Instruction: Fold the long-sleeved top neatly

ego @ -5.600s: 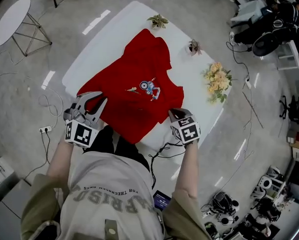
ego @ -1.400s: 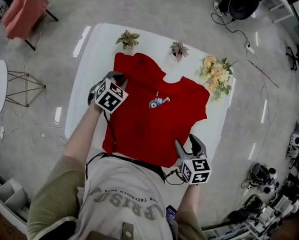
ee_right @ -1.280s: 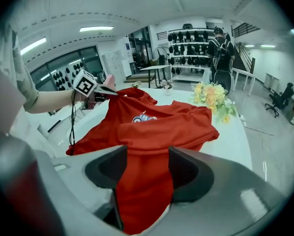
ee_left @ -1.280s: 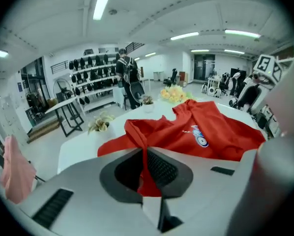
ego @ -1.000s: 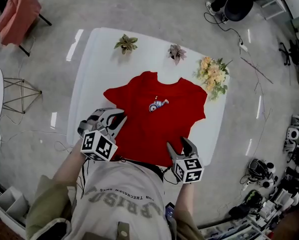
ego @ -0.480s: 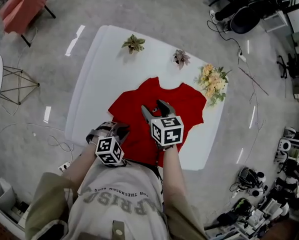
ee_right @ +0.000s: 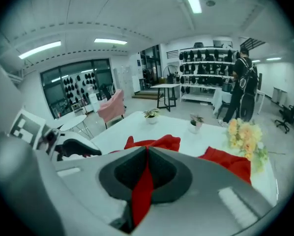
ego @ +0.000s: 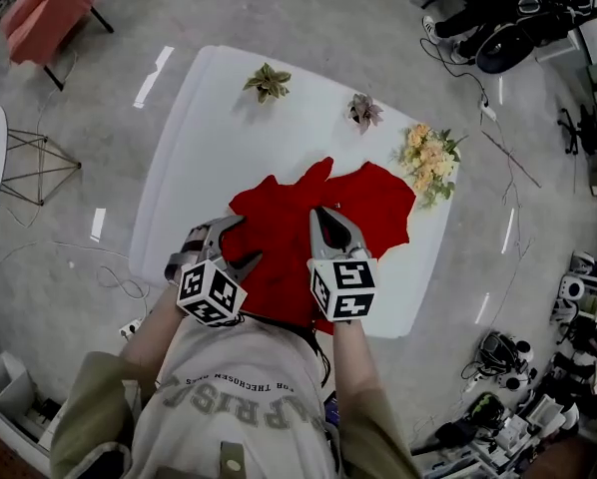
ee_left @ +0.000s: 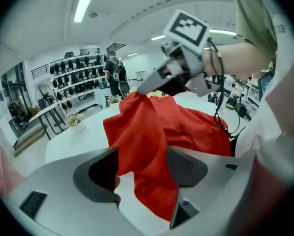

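Bright, even light from ceiling strip lights (ee_left: 85, 4) fills the room, leaving streaks of glare on the glossy floor (ego: 308, 8) and only soft shadows on the white tabletop (ego: 219, 138). Both gripper views bend and darken toward their round edges, and their nearest grey parts seem slightly blurred.

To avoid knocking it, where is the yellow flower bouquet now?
In the head view the yellow flower bouquet lies at the right edge of the white table, just right of the red top, below-right of a small pink plant.
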